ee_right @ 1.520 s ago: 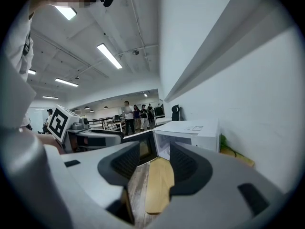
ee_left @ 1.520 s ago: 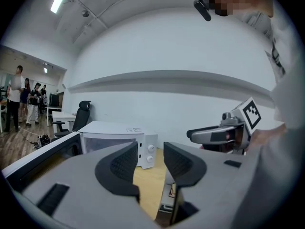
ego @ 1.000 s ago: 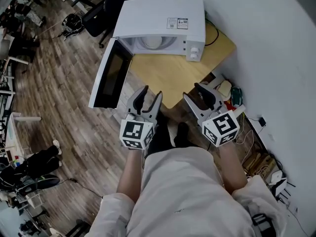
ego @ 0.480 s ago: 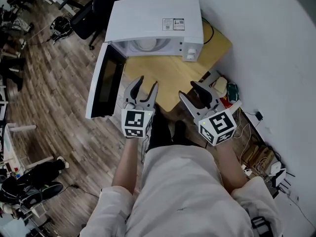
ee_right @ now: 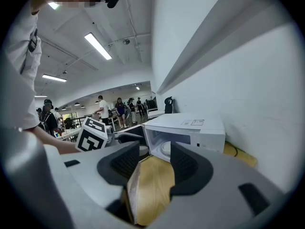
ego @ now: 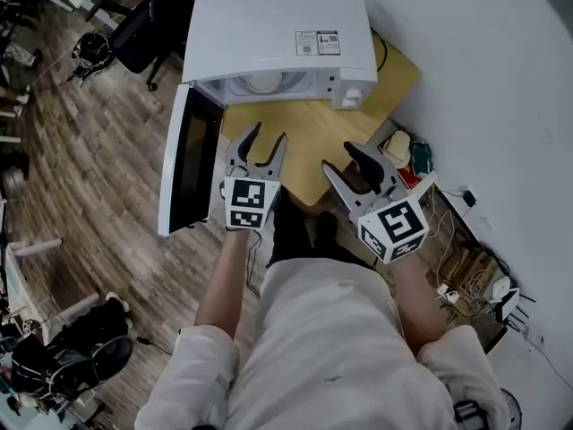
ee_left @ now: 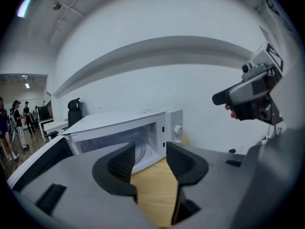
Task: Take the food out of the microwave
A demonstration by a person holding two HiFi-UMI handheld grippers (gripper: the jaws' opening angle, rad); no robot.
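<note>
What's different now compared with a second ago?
Both grippers have moved toward the microwave: the left gripper further, now over the wooden table, the right gripper only a little. Nothing was grasped or released; both sets of jaws stay apart and empty. The microwave door remains open.

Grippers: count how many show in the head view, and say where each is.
2. The left gripper is in front of the open microwave, by its door; the right gripper is beside it, nearer the wall. Both stand open, empty.

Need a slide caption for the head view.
Left gripper and right gripper, both open, at the wooden table facing the white microwave, door open.
</note>
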